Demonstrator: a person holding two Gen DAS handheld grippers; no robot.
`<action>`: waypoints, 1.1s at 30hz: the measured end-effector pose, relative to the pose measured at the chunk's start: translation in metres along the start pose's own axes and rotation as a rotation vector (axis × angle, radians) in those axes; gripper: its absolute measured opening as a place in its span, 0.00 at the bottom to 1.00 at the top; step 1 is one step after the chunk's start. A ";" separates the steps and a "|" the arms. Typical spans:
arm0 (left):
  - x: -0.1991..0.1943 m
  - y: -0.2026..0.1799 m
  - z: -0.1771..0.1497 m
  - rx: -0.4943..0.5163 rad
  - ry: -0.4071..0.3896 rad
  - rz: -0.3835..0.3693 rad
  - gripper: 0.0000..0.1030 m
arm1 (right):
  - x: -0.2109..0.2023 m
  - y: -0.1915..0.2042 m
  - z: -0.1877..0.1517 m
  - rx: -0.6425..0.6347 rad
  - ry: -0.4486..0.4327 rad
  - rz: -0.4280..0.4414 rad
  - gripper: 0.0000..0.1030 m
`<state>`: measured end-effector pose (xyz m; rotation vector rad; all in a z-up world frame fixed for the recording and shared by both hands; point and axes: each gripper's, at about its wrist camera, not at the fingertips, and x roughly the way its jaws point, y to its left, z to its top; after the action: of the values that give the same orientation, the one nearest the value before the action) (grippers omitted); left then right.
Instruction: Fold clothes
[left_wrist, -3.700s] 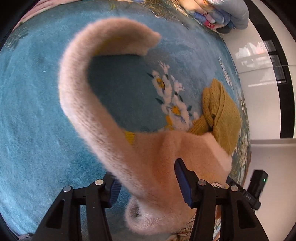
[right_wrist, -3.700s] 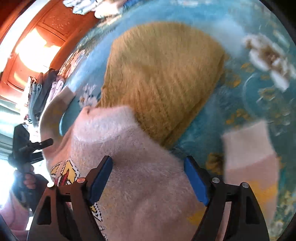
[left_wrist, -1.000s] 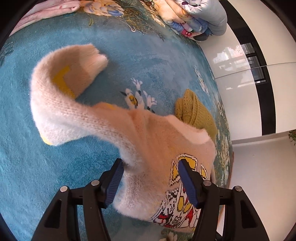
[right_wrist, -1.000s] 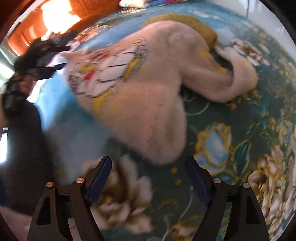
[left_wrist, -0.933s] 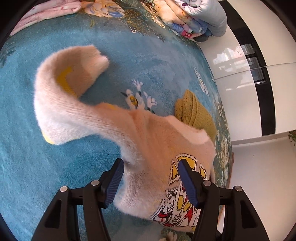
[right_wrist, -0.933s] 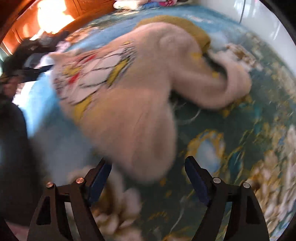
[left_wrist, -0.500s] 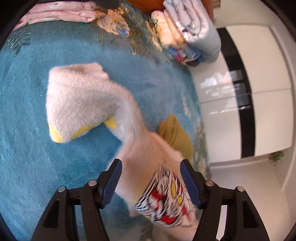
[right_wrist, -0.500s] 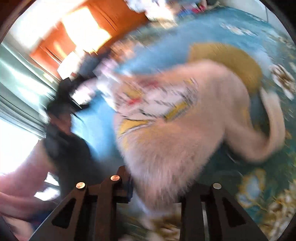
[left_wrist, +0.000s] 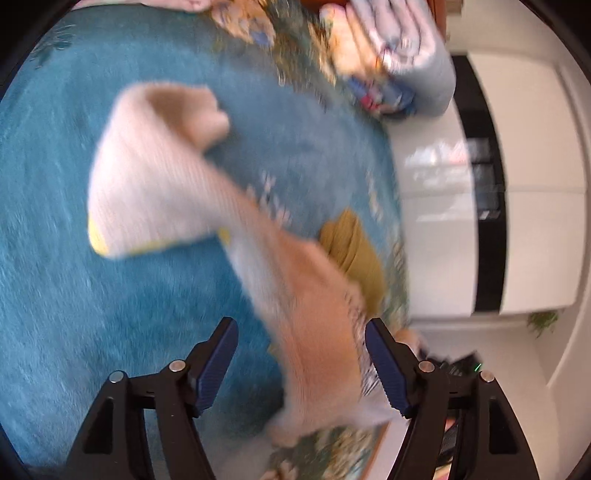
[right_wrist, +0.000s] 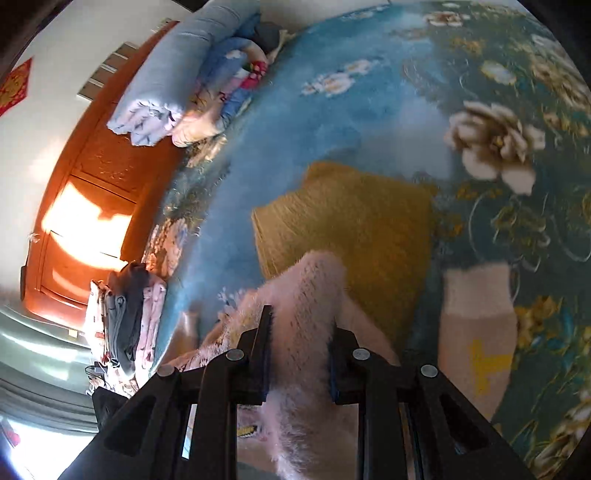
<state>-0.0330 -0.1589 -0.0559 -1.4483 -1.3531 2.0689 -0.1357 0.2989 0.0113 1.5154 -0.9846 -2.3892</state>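
Observation:
A fluffy pink sweater (left_wrist: 314, 314) lies blurred on the blue flowered blanket (left_wrist: 110, 332), one sleeve (left_wrist: 159, 192) stretched to the upper left. My left gripper (left_wrist: 301, 365) hangs over the sweater's body; its jaws are opening, the cloth runs between them, and a gap shows at the left pad. My right gripper (right_wrist: 301, 332) is closing tight on a bunched fold of the pink sweater (right_wrist: 310, 288), pads pressed into the fluff. The other sleeve's cuff (right_wrist: 476, 332) lies flat to the right. A folded mustard sweater (right_wrist: 354, 214) (left_wrist: 354, 251) rests just beyond.
Rolled bedding (left_wrist: 402, 55) (right_wrist: 177, 81) is piled at the bed's head by the wooden headboard (right_wrist: 92, 206). A stack of folded clothes (right_wrist: 125, 317) sits at the blanket's left edge. White cabinets (left_wrist: 535, 184) stand past the bed's edge.
My right gripper closed from wide open onto the sweater's fold and swung round with it. The left jaws spread a little, and the sweater's body shifted right under them.

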 end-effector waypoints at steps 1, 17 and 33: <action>0.006 -0.006 -0.005 0.039 0.023 0.028 0.73 | 0.002 0.000 -0.001 0.004 -0.001 0.002 0.23; 0.039 -0.050 -0.072 0.255 0.278 0.104 0.17 | -0.022 -0.004 -0.031 0.002 0.034 -0.017 0.24; -0.005 -0.038 -0.071 0.189 0.421 0.288 0.25 | -0.047 -0.059 -0.189 0.074 0.392 -0.111 0.14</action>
<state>0.0195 -0.1048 -0.0264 -1.9403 -0.8042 1.8360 0.0605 0.2812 -0.0409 2.0099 -0.9251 -2.0197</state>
